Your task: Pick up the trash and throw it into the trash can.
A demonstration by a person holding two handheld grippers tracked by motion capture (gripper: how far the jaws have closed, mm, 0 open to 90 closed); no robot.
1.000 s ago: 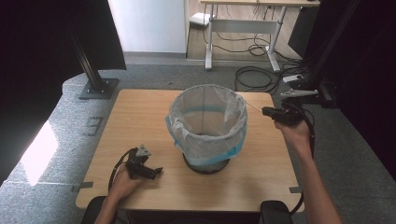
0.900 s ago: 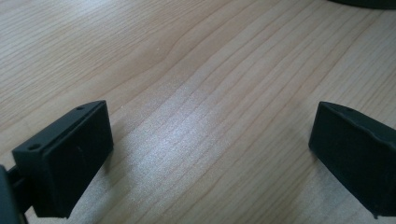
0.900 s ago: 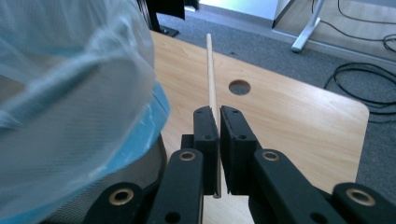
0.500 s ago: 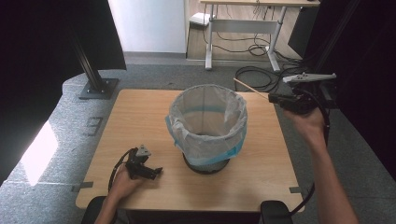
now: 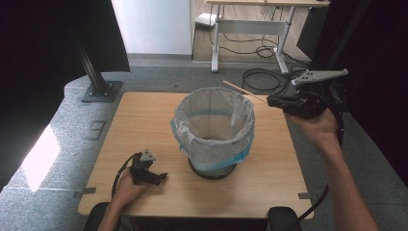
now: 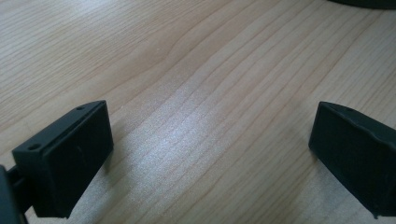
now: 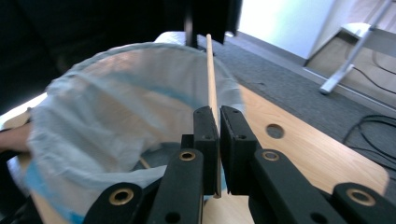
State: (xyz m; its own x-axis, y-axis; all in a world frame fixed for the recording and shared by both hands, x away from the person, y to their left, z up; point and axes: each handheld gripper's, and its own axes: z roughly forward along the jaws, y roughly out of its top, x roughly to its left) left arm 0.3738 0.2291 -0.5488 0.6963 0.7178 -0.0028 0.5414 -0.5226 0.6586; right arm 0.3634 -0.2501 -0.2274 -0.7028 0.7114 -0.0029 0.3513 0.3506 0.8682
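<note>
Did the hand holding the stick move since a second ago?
Yes. The right gripper, shut on the wooden stick, has lifted up and away from the lined bin, out past the table's right edge.

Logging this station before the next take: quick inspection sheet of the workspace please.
Surface: wooden table, bare wood around the bin.
Job's things: bin lined with a white and blue bag, upright near the table's middle; thin wooden stick reaching out above the bin's rim.
Clutter: nothing seen on the table.
Grippers: left gripper open, low over bare wood at the table's near left; right gripper shut on the stick, raised at the bin's right side.
Cables: black cable loops from the left gripper; loose cables on the floor beyond the table.
Surroundings: grey carpet, desk frame behind, dark curtains at the sides.
</note>
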